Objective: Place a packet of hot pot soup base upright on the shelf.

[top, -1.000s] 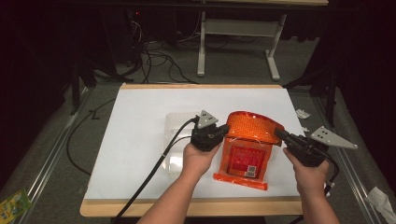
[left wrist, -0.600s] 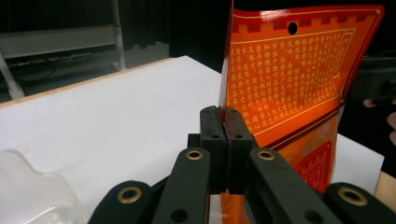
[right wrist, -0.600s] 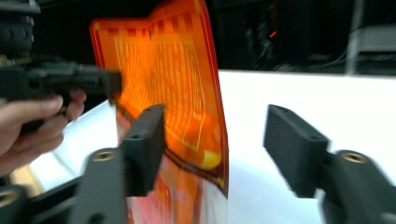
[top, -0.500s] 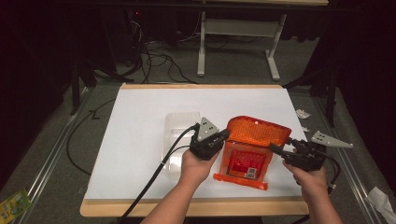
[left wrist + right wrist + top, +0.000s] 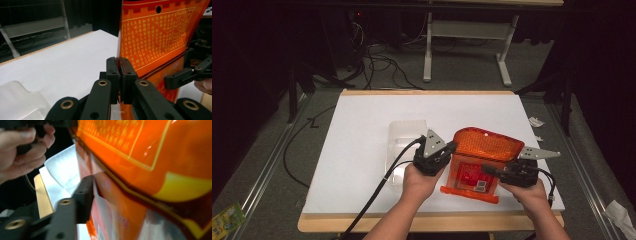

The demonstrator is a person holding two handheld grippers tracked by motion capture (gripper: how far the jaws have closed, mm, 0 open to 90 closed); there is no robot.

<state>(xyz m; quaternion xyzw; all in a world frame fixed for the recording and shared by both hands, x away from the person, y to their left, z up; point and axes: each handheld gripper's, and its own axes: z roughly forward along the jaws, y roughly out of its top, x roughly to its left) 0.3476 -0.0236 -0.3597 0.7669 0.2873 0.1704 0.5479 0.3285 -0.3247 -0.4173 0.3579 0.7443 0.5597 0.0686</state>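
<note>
The orange bag (image 5: pixel 476 162) has slid nearer the person, its top bowed over, left gripper (image 5: pixel 447 150) pinched shut on its edge, right gripper (image 5: pixel 490 170) seemingly clamping the opposite edge; next, likely, pulling it open.

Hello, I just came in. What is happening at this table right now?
A person holds an orange package between two handheld grippers. The left gripper is shut on the package's edge. The right gripper holds the opposite side, though its grip is partly hidden. The package's top part is folded over, and its lower end rests on the white table. A clear plastic tray lies just left of it.
</note>
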